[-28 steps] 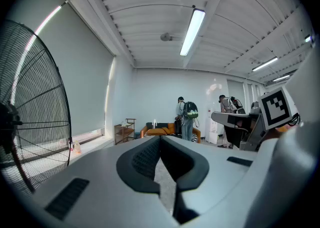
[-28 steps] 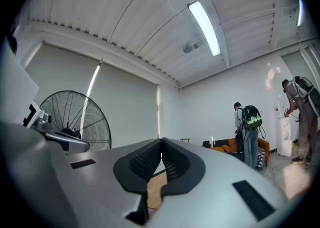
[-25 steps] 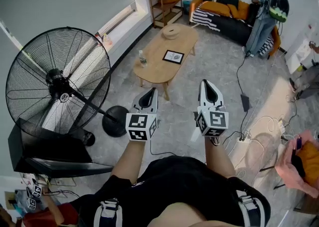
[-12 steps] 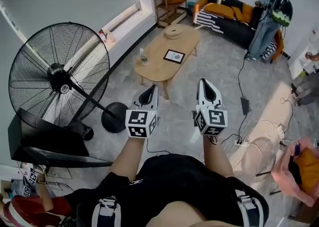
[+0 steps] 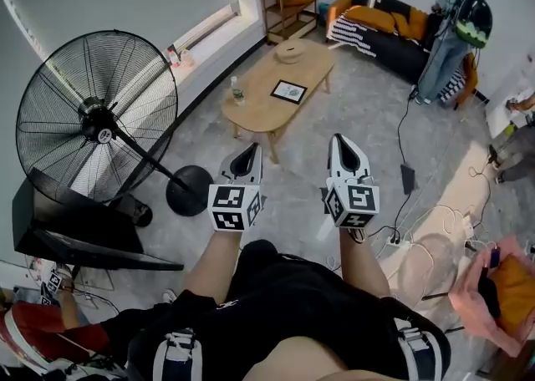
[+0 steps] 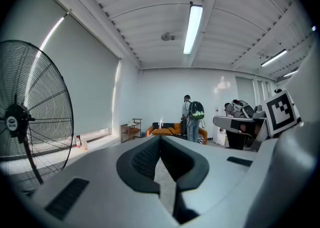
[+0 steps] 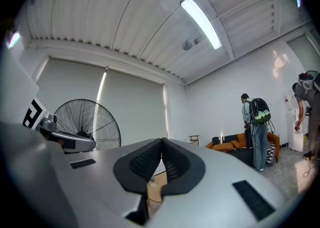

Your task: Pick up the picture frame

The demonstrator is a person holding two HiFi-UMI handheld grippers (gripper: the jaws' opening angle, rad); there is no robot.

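Observation:
A black picture frame (image 5: pixel 288 91) lies flat on the oval wooden table (image 5: pixel 259 112), far ahead of both grippers in the head view. My left gripper (image 5: pixel 247 149) is held out level over the floor, shut with nothing between its jaws. Beside it, my right gripper (image 5: pixel 343 142) is shut and empty too. In the left gripper view the tips of the left gripper (image 6: pixel 160 137) meet, and the right gripper's body (image 6: pixel 240 124) shows at the right. The right gripper (image 7: pixel 162 141) view shows a strip of the wooden table (image 7: pixel 156 188) under the shut jaws.
A large black floor fan (image 5: pixel 100 124) stands at the left, its round base (image 5: pixel 187 190) near my left gripper. On the table are a small bottle (image 5: pixel 237 93) and a woven bowl (image 5: pixel 291 52). A person with a backpack (image 5: pixel 458 16) stands by the sofa (image 5: pixel 380 24). Cables (image 5: pixel 418 229) lie at the right.
Both grippers have moved forward across the floor toward the table, still shut. The fan and table have shifted slightly in the head view as I advance.

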